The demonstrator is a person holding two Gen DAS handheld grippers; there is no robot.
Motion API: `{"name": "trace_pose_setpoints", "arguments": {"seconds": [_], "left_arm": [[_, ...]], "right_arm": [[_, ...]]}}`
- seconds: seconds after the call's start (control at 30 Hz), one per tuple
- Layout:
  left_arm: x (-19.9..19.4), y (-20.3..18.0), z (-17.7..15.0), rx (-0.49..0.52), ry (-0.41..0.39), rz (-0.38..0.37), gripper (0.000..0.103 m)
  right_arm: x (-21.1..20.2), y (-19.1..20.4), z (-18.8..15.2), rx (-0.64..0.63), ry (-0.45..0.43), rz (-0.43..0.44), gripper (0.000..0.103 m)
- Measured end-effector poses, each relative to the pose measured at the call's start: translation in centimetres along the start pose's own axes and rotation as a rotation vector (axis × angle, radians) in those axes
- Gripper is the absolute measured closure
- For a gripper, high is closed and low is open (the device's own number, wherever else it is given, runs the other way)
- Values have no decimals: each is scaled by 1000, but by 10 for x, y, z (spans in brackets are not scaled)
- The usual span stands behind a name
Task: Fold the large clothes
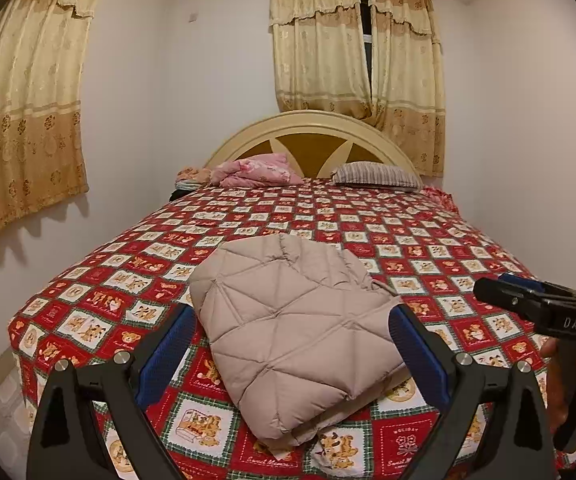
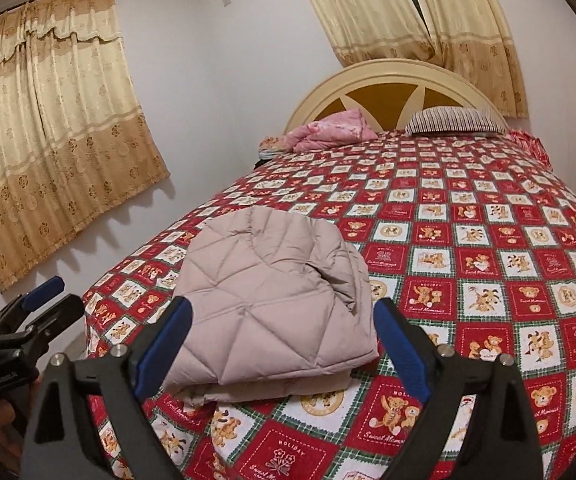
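Observation:
A beige quilted jacket (image 1: pixel 292 328) lies folded into a thick bundle near the foot of the bed (image 1: pixel 440 248). In the left wrist view my left gripper (image 1: pixel 292 314) stands open, its blue pads (image 1: pixel 167 356) wide apart and off the fabric. Its jaws frame the bundle from the near side. The right wrist view shows the same jacket (image 2: pixel 271 300) framed by my right gripper (image 2: pixel 283 304), open too, with nothing pressed between its pads (image 2: pixel 402 344). Each gripper also shows at the edge of the other's view, the right one (image 1: pixel 500 288) beside a hand.
The bed wears a red checked cover with teddy bears (image 2: pixel 468 240). A pink blanket (image 1: pixel 255 170) and a striped pillow (image 1: pixel 376 174) lie by the cream headboard (image 1: pixel 308 120). Gold curtains (image 1: pixel 23 120) hang on the left and back walls. A white wall runs close along the bed's left side.

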State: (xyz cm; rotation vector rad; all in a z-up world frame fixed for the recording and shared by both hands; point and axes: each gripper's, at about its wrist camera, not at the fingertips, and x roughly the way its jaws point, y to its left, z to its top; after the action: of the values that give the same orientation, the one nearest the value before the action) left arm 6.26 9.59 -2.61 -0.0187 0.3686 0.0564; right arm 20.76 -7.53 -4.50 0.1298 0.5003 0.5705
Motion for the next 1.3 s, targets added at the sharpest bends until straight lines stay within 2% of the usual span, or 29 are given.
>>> {"name": "trace_pose_setpoints", "arguments": {"seconds": [0.57,1.3], "left_arm": [[-1,-3,-3,5,9,0,5],[-6,-9,-3,17,10,4,5]], "right_arm": [[-16,13,1,-44,-38,-13,7],[-29,12,2,-42,-72,-6,5]]}}
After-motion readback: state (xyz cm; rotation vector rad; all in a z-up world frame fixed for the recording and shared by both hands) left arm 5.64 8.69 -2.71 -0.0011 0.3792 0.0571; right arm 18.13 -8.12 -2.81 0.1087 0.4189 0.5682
